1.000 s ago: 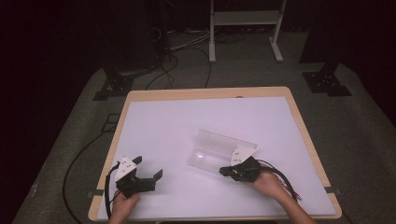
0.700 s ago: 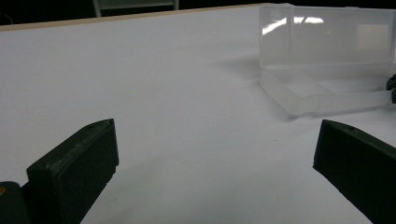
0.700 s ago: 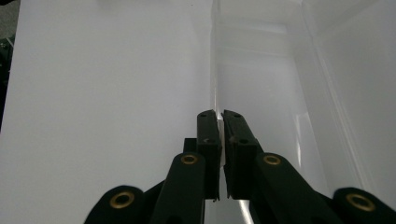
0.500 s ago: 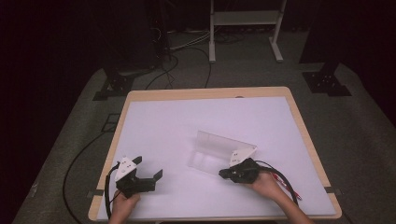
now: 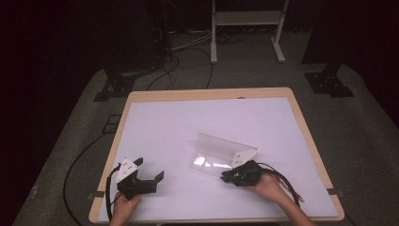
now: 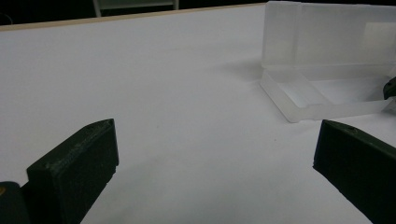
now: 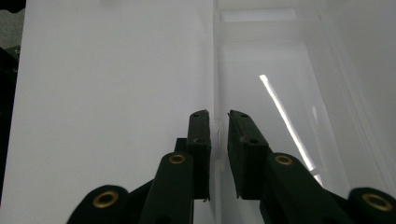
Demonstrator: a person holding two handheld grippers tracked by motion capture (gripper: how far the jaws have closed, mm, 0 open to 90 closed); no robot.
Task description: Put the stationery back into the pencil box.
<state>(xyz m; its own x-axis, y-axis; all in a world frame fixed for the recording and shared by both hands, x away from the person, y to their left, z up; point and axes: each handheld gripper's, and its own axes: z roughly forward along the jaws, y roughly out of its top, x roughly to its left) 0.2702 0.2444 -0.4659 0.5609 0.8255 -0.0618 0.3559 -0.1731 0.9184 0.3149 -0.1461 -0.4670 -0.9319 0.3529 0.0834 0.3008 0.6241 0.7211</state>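
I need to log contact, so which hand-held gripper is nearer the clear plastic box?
Right. The right hand-held gripper pinches the clear plastic box front wall; the left hand-held gripper sits apart, open.

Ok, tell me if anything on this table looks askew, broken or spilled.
Nothing looks spilled or damaged. The clear plastic box lies open at an angle to the table edges, lid up. The right gripper pinches the box's near wall; the left gripper sits open, apart from the box.

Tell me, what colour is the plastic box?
The plastic box is colourless, frosted translucent; best seen in the left gripper view.
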